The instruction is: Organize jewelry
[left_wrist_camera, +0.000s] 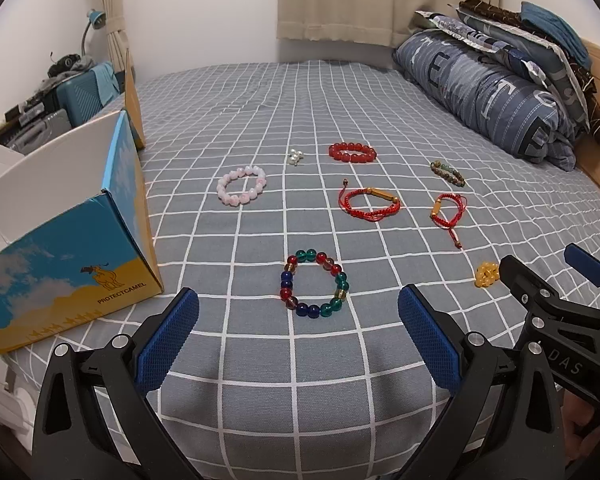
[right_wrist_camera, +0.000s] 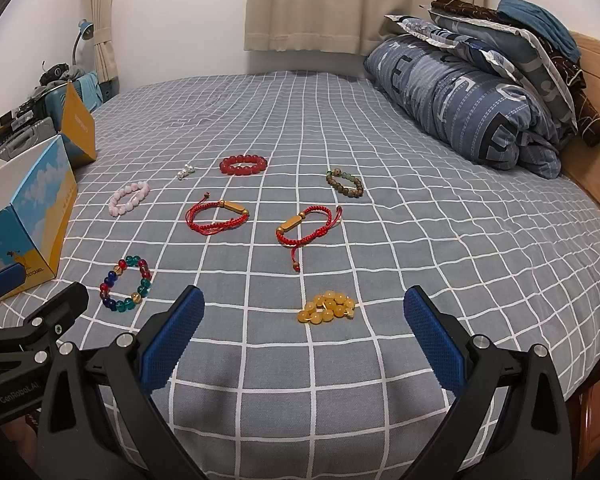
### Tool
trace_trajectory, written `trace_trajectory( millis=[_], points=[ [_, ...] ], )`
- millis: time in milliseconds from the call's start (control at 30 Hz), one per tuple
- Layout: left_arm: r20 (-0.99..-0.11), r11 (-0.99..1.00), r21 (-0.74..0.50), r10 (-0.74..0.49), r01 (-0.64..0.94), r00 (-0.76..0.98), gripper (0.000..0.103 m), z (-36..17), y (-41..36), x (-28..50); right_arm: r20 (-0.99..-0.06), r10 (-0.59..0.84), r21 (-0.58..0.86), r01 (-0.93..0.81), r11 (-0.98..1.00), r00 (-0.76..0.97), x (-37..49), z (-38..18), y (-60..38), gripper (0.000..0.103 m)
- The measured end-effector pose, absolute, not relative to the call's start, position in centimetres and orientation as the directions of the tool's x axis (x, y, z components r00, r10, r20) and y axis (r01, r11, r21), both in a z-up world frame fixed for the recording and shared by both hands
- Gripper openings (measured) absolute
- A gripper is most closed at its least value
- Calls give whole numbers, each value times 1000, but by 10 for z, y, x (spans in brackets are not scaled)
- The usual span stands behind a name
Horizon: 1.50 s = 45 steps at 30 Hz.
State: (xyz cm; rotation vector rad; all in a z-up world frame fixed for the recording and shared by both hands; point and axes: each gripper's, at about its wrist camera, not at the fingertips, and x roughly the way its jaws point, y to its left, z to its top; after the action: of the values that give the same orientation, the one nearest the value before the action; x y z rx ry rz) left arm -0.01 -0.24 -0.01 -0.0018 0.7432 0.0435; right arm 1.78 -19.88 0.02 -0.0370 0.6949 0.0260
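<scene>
Several bracelets lie on the grey checked bed sheet (left_wrist_camera: pixel 260 96). A multicoloured bead bracelet (left_wrist_camera: pixel 313 285) sits just ahead of my open left gripper (left_wrist_camera: pixel 298 336). A yellow bead bracelet (right_wrist_camera: pixel 327 307) lies just ahead of my open right gripper (right_wrist_camera: pixel 304 336). Farther out are a pink bead bracelet (left_wrist_camera: pixel 242 185), a red bead bracelet (left_wrist_camera: pixel 352 152), two red cord bracelets (left_wrist_camera: pixel 370 202) (left_wrist_camera: pixel 449 210), a brown bead bracelet (left_wrist_camera: pixel 447 173) and a small pearl piece (left_wrist_camera: pixel 295 157). Both grippers hold nothing.
An open blue and yellow cardboard box (left_wrist_camera: pixel 66 252) stands on the bed at the left. A rolled duvet and stacked pillows (left_wrist_camera: pixel 500 88) lie at the back right by a wooden headboard (right_wrist_camera: pixel 596 92). Luggage and clutter (left_wrist_camera: pixel 60 92) sit beyond the bed's left side.
</scene>
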Motion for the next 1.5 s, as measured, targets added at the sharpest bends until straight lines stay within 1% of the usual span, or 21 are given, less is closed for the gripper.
trace_trajectory(
  millis=[300,533,667,800,933,1100,1200,1267,1367,1400,1433,1467,1500],
  points=[
    [-676,998,31,58,-51,734,97,0,-1,2,-635,10,-29,-37,999,773,18,4,-200,96],
    [-680,998,17,55,-59,732,97,17,7,17,-631,4,-30,-30,999,776,27,23,-201,96],
    [-681,999,7,44,-54,731,97,30,12,37,-627,-14,-48,-21,999,779,43,39,-200,96],
    [-688,996,17,73,-83,723,97,38,20,72,-638,-28,-70,-21,997,770,71,45,-200,96],
    [-713,993,18,94,-116,695,97,33,30,108,-675,-31,-69,-22,997,737,105,39,-197,95],
    [-739,990,21,108,-137,665,97,17,48,157,-752,-6,-43,-40,998,659,153,21,-195,91],
    [-761,988,7,104,-152,641,97,-1,57,179,-776,-13,-37,-24,999,631,173,7,-198,89],
    [-779,988,22,113,-153,616,96,-15,60,193,-795,-8,-17,-8,1000,606,182,-8,-204,87],
    [-794,986,47,135,-161,593,93,-30,65,207,-824,2,0,-4,1000,566,192,-28,-209,81],
    [-799,985,49,139,-166,585,86,-35,68,211,-835,11,10,-5,1000,551,196,-34,-210,79],
    [-811,984,43,134,-171,569,83,-40,72,216,-842,20,22,-3,1000,539,198,-39,-210,79],
    [-819,984,34,127,-173,559,78,-45,74,218,-852,21,25,2,1000,524,202,-44,-210,76],
    [-831,984,11,107,-177,546,73,-50,78,221,-858,17,22,4,1000,513,205,-48,-208,72]
  ],
)
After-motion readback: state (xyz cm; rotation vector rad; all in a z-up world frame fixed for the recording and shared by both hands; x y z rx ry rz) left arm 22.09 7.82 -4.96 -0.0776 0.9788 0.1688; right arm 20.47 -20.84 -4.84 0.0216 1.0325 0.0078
